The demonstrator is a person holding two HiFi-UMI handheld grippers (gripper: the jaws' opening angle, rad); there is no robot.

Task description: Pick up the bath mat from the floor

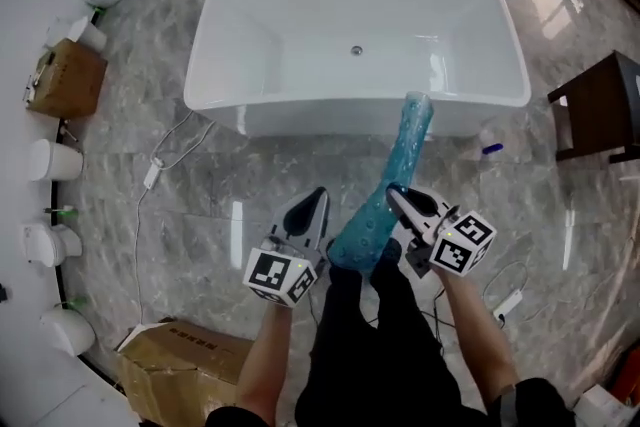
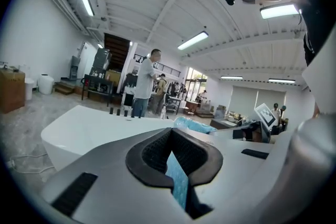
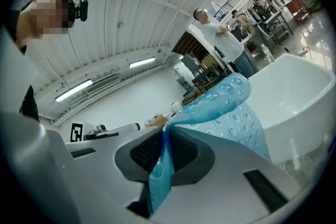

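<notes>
The blue bath mat [image 1: 388, 190] with bubble-like suction cups is off the floor, hanging as a long folded strip between my two grippers. Its far end [image 1: 416, 107] reaches toward the bathtub's front rim. My left gripper [image 1: 318, 203] is shut on the mat's lower left edge; in the left gripper view a thin blue strip of mat [image 2: 177, 180] is pinched between the dark pads. My right gripper [image 1: 396, 194] is shut on the mat's right edge. From the right gripper view, the mat [image 3: 231, 107] rises out of the closed jaws and curls over.
A white freestanding bathtub [image 1: 250, 35] stands straight ahead on the marble floor. Cardboard boxes sit at the left [image 1: 65, 80] and near left [image 1: 185, 365]. A dark wooden stool [image 1: 600, 105] is at the right. Cables and a power strip [image 1: 152, 175] lie on the floor.
</notes>
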